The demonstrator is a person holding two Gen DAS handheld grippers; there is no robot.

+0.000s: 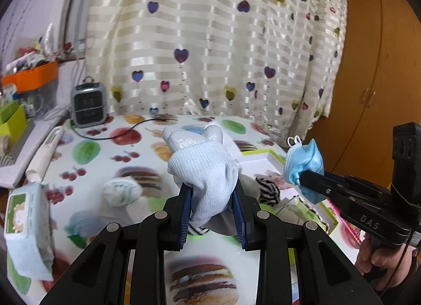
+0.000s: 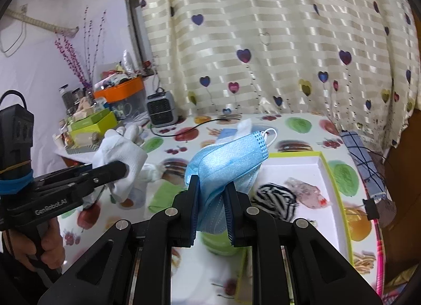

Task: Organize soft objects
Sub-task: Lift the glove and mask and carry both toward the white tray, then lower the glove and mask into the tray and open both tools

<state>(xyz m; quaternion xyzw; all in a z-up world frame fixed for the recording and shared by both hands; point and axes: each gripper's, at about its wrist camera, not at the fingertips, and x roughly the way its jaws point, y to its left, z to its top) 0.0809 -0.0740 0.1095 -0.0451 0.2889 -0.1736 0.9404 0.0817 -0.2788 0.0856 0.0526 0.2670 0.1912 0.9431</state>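
My left gripper (image 1: pixel 211 194) is shut on a white work glove (image 1: pixel 202 163), which sticks up from between its blue pads above the table. In the right wrist view the same glove (image 2: pixel 121 155) shows at the left in the left gripper (image 2: pixel 119 169). My right gripper (image 2: pixel 211 189) is shut on a crumpled blue face mask (image 2: pixel 226 157); the left wrist view shows that mask (image 1: pixel 305 165) at the right, held over a white box with a green rim (image 1: pixel 271 152). The box (image 2: pixel 322 159) holds a black-and-white striped cloth (image 2: pixel 276 197) and a pink cloth (image 2: pixel 305 189).
A fruit-and-burger patterned tablecloth (image 1: pixel 86 152) covers the table. A wet-wipes pack (image 1: pixel 26 228), a rolled pale cloth (image 1: pixel 121 190) and a small grey heater (image 1: pixel 88 105) with its cable lie on it. A blue checked cloth (image 2: pixel 363 157) hangs at the right edge. A heart-patterned curtain (image 1: pixel 210 41) hangs behind.
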